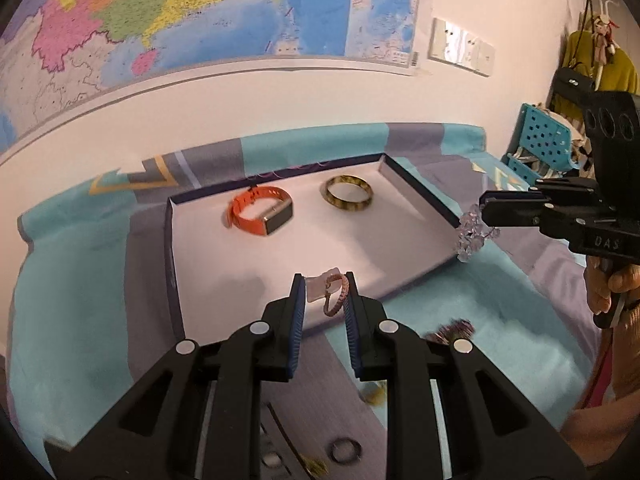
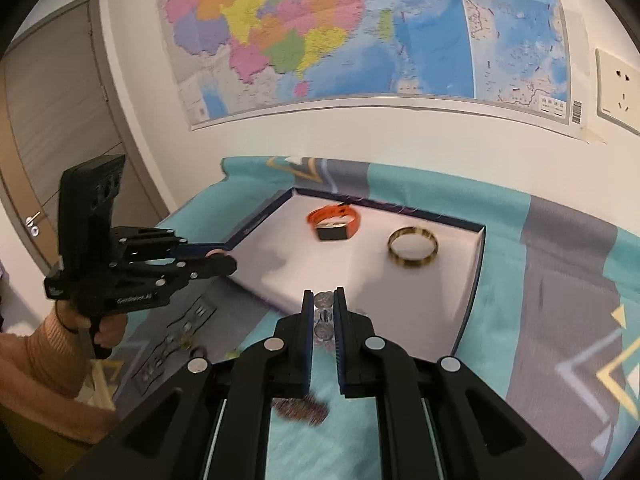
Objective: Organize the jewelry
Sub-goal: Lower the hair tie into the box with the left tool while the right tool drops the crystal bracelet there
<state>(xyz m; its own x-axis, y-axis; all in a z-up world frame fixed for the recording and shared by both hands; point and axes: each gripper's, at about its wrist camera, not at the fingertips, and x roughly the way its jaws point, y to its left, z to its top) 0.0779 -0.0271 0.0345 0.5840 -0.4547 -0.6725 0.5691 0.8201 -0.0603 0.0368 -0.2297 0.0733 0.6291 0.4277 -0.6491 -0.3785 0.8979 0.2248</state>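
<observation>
Gripping: left hand-held gripper (image 1: 324, 286) clamps pink bracelet (image 1: 335, 294) (right (image 2: 324, 300) pinches crystal bracelet (image 2: 323, 320)).

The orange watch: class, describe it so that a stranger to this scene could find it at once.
Look on the teal and grey cloth below the wall map for the shallow white tray with dark edges. Two things lie at its far end; the orange watch is the left one. Its bright strap and dark rectangular face set it apart from the plain yellowish bangle beside it.
</observation>
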